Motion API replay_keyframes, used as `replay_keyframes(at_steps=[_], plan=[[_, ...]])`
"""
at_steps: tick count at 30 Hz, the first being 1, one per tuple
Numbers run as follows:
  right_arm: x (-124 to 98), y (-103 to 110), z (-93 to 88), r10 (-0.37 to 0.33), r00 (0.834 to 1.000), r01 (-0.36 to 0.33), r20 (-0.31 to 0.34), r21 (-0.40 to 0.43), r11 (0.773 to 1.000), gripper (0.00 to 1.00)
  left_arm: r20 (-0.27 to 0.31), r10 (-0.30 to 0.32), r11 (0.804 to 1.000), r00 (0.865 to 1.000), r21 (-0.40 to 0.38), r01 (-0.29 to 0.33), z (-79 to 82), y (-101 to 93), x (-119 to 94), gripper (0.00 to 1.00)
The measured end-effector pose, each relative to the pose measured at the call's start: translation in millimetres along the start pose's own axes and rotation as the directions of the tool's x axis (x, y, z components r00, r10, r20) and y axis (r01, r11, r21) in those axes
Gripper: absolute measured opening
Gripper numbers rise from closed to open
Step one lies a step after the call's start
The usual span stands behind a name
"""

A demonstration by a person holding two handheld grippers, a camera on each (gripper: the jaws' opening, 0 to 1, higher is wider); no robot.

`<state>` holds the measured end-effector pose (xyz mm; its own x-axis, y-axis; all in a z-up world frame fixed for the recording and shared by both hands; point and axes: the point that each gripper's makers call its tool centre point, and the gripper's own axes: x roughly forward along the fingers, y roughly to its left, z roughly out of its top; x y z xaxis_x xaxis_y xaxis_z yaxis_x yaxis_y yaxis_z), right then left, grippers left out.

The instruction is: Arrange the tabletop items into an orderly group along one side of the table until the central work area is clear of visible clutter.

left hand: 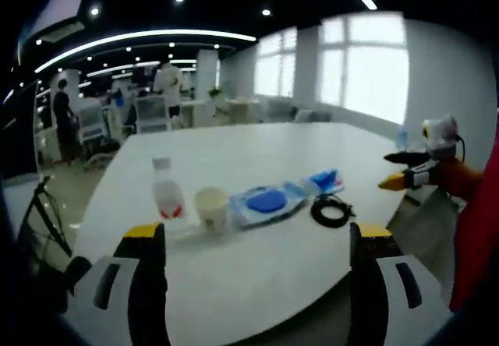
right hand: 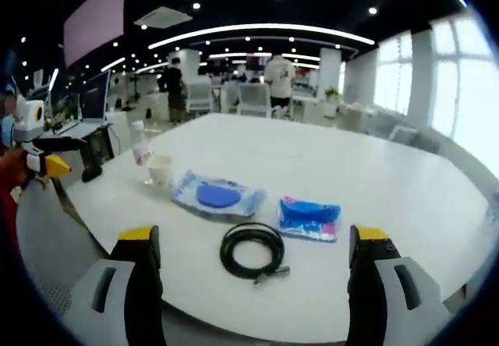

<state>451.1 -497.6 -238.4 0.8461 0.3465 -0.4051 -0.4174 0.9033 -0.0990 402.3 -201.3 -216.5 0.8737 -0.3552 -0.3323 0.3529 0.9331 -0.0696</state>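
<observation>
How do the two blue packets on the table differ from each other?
The larger packet is pale with a dark blue oval in its middle; the smaller packet is bright blue nearly all over. The larger packet lies next to the paper cup; the smaller packet lies on the far side of it from the cup, close to the coiled black cable. Both lie flat on the white table, and neither is held by a gripper.

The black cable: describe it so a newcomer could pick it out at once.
On the white table, a row of items runs along the near edge. The cable lies in front of the two blue packets, nearest the right gripper's jaws. It is the row's one black thing, wound into a ring.
</observation>
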Motion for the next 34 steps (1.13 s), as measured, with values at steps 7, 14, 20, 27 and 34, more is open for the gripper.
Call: replay_keyframes(at_steps=[7, 14, 20, 27, 34], plan=[[2.5, 3.8, -1.1, 0.016, 1.0, -0.016, -0.003, 0.001, 1.0, 0.99, 0.003, 0.01, 1.0, 1.0, 0.022, -0.01, -0.4, -0.3, 2.1, 0.95], [3.6, 6.3, -2.6, 0.031, 0.999, -0.031, -0.013, 0.009, 0.999, 0.99, -0.019, 0.032, 0.999, 0.999, -0.012, -0.032, -3.8, 6.0, 2.7, 0.95], [4.1, 7.1, -3.2, 0.04, 0.999, -0.039, -0.015, 0.018, 0.999, 0.99, -0.034, 0.047, 0.999, 0.998, -0.007, -0.047, -6.7, 8.1, 3.4, 0.94], [5.2, 9.5, -4.3, 0.049, 0.999, -0.049, -0.021, 0.014, 0.999, 0.99, -0.043, 0.046, 0.999, 0.998, 0.002, -0.046, -8.1, 7.3, 3.9, 0.93], [5.8, 9.9, -5.6, 0.049, 0.998, -0.049, -0.027, 0.01, 0.999, 0.99, -0.051, 0.045, 0.999, 0.998, 0.01, -0.044, -10.2, 6.3, 5.0, 0.92]])
